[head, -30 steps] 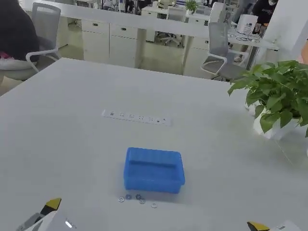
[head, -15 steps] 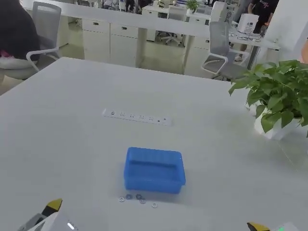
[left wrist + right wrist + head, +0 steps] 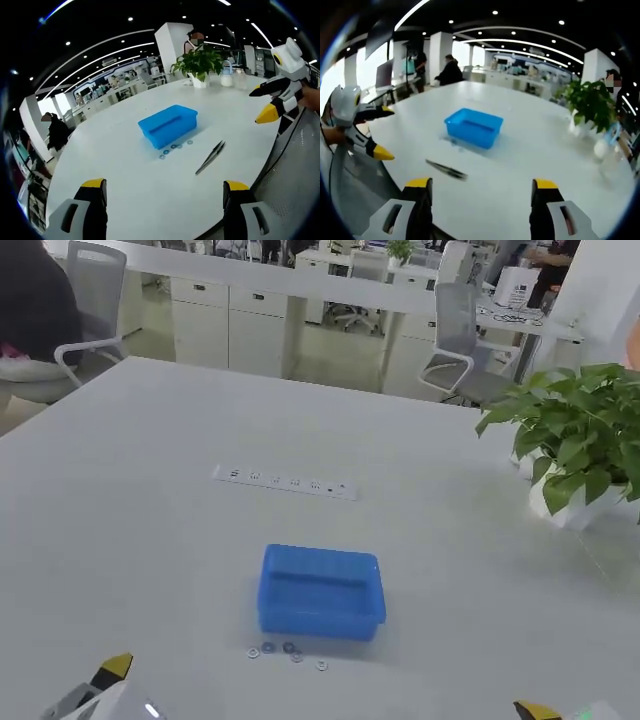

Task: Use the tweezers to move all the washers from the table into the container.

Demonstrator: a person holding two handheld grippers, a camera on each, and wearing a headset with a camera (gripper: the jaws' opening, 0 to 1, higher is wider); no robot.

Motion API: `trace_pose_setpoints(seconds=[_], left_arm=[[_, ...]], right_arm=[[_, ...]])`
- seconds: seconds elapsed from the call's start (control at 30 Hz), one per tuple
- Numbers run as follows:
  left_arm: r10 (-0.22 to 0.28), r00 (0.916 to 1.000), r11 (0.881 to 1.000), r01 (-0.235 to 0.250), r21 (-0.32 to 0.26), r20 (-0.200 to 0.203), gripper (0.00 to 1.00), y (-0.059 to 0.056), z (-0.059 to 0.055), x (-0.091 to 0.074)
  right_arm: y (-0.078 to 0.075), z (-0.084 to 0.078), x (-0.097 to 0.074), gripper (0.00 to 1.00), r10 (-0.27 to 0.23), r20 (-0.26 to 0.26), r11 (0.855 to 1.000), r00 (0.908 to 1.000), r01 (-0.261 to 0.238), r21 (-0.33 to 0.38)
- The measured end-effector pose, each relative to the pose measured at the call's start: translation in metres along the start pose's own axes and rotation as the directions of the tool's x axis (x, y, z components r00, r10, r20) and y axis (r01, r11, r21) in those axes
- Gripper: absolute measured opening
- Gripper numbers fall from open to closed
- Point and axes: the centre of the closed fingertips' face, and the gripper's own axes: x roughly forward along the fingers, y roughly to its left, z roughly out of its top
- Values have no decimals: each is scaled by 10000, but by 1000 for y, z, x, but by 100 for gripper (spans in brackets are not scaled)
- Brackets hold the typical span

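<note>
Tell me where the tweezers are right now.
In the left gripper view the tweezers lie flat on the white table, right of centre, nearer the table's edge than the washers in front of the blue container.

The container (image 3: 321,592) is blue plastic, semi-matt, with faintly ribbed walls. The table (image 3: 150,490) under it is white, smooth and matt. Just in front of the container the washers (image 3: 288,650) look like pale metal. Farther out on that side, the tweezers (image 3: 210,156) are dark, smooth metal. Behind the container lies a white plastic power strip (image 3: 284,483).
</note>
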Motion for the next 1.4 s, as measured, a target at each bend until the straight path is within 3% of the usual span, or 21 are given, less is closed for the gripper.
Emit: trace_pose_setpoints(seconds=[0.63, 0.73, 0.83, 0.97, 1.13, 1.17, 1.23, 1.4], left_arm=[[-166, 9997, 9994, 161, -319, -162, 96, 0, -2, 0], [-132, 9999, 9987, 135, -487, 71, 95, 3, 4, -1], [-232, 9997, 9972, 233, -704, 19, 95, 3, 3, -1], [-306, 9995, 9982, 311, -505, 108, 94, 0, 8, -3], [-1026, 9946, 9947, 1025, 115, 160, 79, -12, 22, 0], [-1391, 9902, 9902, 1389, 145, 131, 76, -18, 24, 3], [-1894, 9819, 9816, 1895, 232, -57, 70, -25, 23, 7], [-2470, 9672, 9643, 2513, 836, -590, 54, -33, 18, 20]], right_arm=[[-2, -2, 0, 78, -101, -53, 9999, 9999, 100, -108], [-3, -2, 0, 78, -129, -19, 9999, 9999, 128, -76], [-5, -1, 0, 78, -175, 38, 9998, 9998, 175, -37], [-7, -1, 1, 77, -246, 79, 9997, 9997, 247, -44], [-8, -2, 0, 77, -307, 66, 9995, 9995, 307, -66], [-8, -2, 0, 77, -306, 57, 9995, 9995, 307, -69], [-8, -2, 1, 76, -290, 12, 9996, 9996, 290, -68], [-7, -4, 1, 76, -246, -88, 9997, 9997, 246, -82]])
